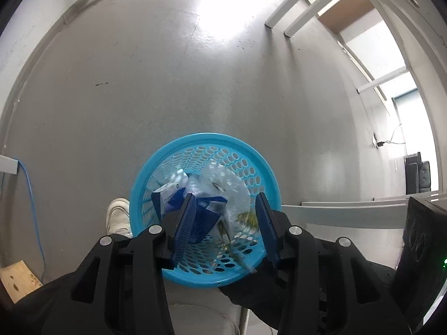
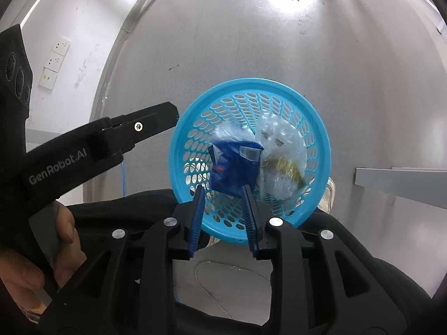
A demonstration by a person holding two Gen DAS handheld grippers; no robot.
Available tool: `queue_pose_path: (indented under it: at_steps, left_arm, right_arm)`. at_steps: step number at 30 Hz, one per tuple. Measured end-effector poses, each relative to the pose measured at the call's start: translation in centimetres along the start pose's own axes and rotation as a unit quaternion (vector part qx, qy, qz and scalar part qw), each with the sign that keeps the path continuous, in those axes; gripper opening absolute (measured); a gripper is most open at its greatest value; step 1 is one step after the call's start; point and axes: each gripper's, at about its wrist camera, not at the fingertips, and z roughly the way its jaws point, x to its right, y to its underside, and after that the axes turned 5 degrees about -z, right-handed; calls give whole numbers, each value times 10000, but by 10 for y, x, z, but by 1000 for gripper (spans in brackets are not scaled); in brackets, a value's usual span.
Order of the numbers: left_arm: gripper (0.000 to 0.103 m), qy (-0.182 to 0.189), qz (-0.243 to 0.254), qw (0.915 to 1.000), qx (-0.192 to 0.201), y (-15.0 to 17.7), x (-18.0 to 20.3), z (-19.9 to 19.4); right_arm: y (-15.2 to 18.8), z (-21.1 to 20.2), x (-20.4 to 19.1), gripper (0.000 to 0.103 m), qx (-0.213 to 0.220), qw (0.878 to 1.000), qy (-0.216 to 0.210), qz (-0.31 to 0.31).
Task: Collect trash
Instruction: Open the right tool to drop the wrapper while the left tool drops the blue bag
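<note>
A round light-blue perforated basket (image 1: 156, 164) stands on the grey floor and holds trash: a dark blue wrapper (image 1: 208, 212), crumpled clear plastic (image 1: 223, 187) and a yellowish scrap (image 1: 247, 217). My left gripper (image 1: 226, 198) hovers over the basket with its jaws wide apart and nothing between them. In the right wrist view the same basket (image 2: 192, 111) holds the blue wrapper (image 2: 234, 164) and clear plastic (image 2: 282, 150). My right gripper (image 2: 222, 188) is open above the basket's near rim, and the blue wrapper appears just beyond its tips, blurred. The left gripper's body (image 2: 97, 145) shows at the left.
A white shoe (image 1: 118, 215) stands left of the basket. A blue cable (image 1: 32, 195) runs down the left. White desk legs (image 1: 296, 8) are far right. A grey ledge (image 2: 399, 181) juts in at right. Wall sockets (image 2: 56, 61) are at the left.
</note>
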Motion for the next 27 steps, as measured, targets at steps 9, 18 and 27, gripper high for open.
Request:
queue_pose_path:
  at_steps: [9, 18, 27]
  left_arm:
    - [45, -323, 101, 9992, 209, 7, 2, -19]
    - [60, -993, 292, 9920, 725, 19, 2, -60]
    - [81, -1047, 653, 9840, 1285, 46, 7, -103]
  right_arm:
    - [6, -8, -11, 35, 131, 9994, 201, -258]
    - [20, -32, -22, 40, 511, 9965, 427, -497]
    - [45, -61, -36, 55, 887, 9911, 659, -738]
